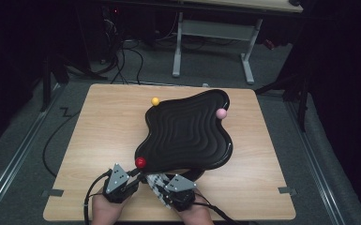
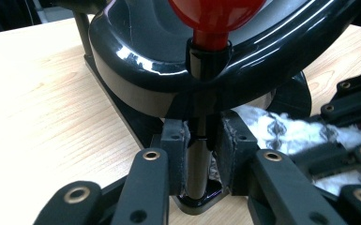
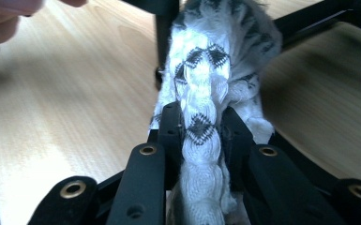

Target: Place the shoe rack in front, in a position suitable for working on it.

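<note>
A glossy black wavy tray point(image 1: 187, 131) stands tilted on a black base near the table's middle. Three balls sit on posts at its rim: yellow point(image 1: 155, 101), pink point(image 1: 221, 113) and red point(image 1: 140, 162). My left gripper point(image 1: 135, 175) is at the tray's near left corner. In the left gripper view its jaws point(image 2: 201, 140) are shut on the black post point(image 2: 199, 159) under the red ball point(image 2: 215, 14). My right gripper point(image 1: 158, 182) sits just to the right, shut on a white cloth with black pattern point(image 3: 201, 70), which is bunched between its pads point(image 3: 201, 126).
The wooden table point(image 1: 103, 136) has bare surface left of and behind the tray. The tray's black base point(image 2: 136, 122) rests on the table under the rim. Both grippers are close together at the front edge. A white desk frame point(image 1: 213, 33) stands on the floor beyond.
</note>
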`<state>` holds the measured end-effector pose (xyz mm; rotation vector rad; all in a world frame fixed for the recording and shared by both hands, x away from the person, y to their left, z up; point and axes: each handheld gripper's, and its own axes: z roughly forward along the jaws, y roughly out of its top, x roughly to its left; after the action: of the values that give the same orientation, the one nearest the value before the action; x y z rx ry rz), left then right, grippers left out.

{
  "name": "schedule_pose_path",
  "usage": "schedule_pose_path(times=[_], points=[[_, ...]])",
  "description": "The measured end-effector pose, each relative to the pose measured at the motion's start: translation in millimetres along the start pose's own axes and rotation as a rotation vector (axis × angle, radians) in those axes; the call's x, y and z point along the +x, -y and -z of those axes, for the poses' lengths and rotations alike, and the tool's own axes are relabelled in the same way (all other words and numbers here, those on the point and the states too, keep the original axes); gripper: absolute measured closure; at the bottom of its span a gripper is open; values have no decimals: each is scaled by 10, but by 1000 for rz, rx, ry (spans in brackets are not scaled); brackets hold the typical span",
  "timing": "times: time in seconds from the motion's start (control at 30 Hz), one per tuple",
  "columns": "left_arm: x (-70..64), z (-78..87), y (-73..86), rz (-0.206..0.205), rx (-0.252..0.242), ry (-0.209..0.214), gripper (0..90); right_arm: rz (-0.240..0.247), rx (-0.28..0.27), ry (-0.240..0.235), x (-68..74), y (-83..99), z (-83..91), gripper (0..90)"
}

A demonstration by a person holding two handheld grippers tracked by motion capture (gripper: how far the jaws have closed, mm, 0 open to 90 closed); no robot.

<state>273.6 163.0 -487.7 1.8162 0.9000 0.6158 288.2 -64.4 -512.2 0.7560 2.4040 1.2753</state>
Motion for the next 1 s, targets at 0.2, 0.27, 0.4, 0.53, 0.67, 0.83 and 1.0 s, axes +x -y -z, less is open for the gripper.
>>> schedule_pose_path(times=[0.2, 0.27, 0.4, 0.53, 0.67, 0.83, 1.0], points=[[-4, 3, 0, -1, 1, 0, 745, -2, 12, 69, -160, 37, 116, 753], [-4, 3, 0, -1, 1, 1, 744, 2, 21, 99, -233, 70, 167, 753], [-3, 3, -1, -1, 1, 2, 744, -34, 35, 141, -438, 153, 307, 753], [-2, 2, -6, -2, 4, 3, 745, -75, 38, 204, -698, 254, 456, 754], [1, -1, -7, -2, 4, 5, 745, -128, 25, 265, -951, 314, 586, 753], [4, -2, -7, -1, 3, 8, 745, -174, 25, 363, -1226, 371, 685, 754], [1, -5, -6, -1, 2, 7, 745, -189, 24, 363, -1313, 385, 689, 760]])
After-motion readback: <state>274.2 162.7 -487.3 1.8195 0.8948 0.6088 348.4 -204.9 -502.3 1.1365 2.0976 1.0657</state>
